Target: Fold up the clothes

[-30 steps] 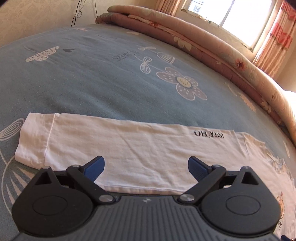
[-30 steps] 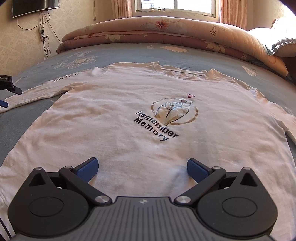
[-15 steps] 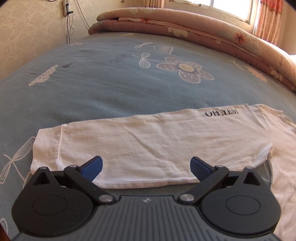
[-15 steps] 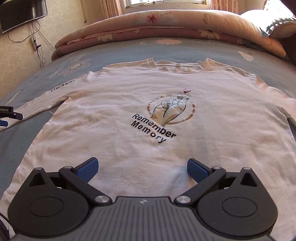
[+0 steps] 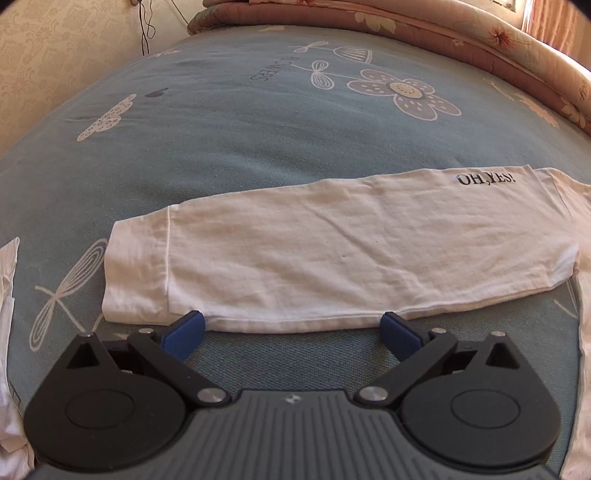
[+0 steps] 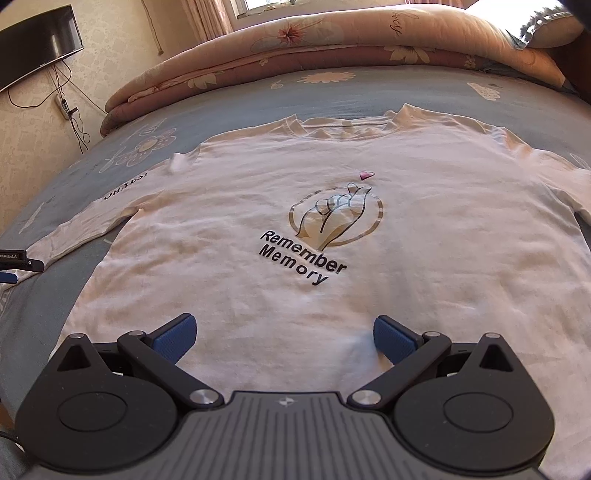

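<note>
A white long-sleeved shirt (image 6: 332, 229) lies flat and face up on the bed, printed "Remember Memory". Its left sleeve (image 5: 332, 251), marked "OH,YES!", stretches across the left wrist view. My left gripper (image 5: 291, 334) is open just short of the sleeve's near edge, its blue pads level with the hem and nothing between them. My right gripper (image 6: 282, 338) is open over the shirt's lower front, holding nothing. The left gripper's tip (image 6: 14, 258) shows at the left edge of the right wrist view.
The blue flowered bedsheet (image 5: 258, 122) covers the bed. A rolled pink quilt (image 6: 332, 48) lies along the far side, with a pillow (image 6: 546, 29) at the far right. More white cloth (image 5: 7, 295) sits at the left edge. A wall TV (image 6: 37, 40) hangs at the left.
The left gripper has drawn back off the sleeve to its near edge and swung left. The right gripper has dropped lower and closer over the shirt front. Both stayed open.
</note>
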`<act>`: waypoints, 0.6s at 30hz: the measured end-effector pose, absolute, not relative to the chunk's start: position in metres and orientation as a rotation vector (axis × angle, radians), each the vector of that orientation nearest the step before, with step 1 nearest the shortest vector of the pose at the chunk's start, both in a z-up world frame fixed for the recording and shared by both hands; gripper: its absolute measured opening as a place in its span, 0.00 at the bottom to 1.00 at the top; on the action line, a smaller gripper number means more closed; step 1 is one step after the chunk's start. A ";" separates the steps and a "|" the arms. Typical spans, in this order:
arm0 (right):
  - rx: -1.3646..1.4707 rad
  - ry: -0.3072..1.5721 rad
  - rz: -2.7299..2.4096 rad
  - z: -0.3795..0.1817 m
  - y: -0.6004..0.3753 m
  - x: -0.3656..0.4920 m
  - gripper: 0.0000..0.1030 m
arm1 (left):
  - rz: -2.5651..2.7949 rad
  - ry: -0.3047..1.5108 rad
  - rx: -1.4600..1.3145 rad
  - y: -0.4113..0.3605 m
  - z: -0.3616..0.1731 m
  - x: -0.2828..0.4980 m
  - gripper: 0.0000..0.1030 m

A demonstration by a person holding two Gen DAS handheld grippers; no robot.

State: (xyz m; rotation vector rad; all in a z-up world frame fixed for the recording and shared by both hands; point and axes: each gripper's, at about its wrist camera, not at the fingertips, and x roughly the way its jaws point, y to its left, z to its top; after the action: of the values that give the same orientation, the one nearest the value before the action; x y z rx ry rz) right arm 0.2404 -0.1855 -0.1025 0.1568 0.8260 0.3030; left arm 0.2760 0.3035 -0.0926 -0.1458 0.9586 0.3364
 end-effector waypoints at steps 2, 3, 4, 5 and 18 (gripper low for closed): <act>0.156 0.825 0.300 -0.103 -0.185 0.241 1.00 | 0.346 0.906 -0.142 0.304 -0.083 0.279 0.98; 0.149 0.823 0.298 -0.103 -0.184 0.241 1.00 | 0.348 0.883 -0.144 0.304 -0.078 0.281 0.98; 0.142 0.822 0.297 -0.104 -0.183 0.241 1.00 | 0.340 0.872 -0.155 0.304 -0.077 0.284 0.98; 0.134 0.822 0.294 -0.104 -0.181 0.241 1.00 | 0.335 0.872 -0.159 0.304 -0.078 0.290 0.98; 0.138 0.823 0.299 -0.103 -0.183 0.241 1.00 | 0.318 0.885 -0.216 0.328 -0.077 0.277 0.98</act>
State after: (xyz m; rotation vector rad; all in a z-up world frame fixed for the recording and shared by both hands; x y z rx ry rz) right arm 0.2406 -0.1825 -0.1033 0.1377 0.8230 0.2992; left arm 0.2769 0.3281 -0.0773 -0.2160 0.8847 0.3183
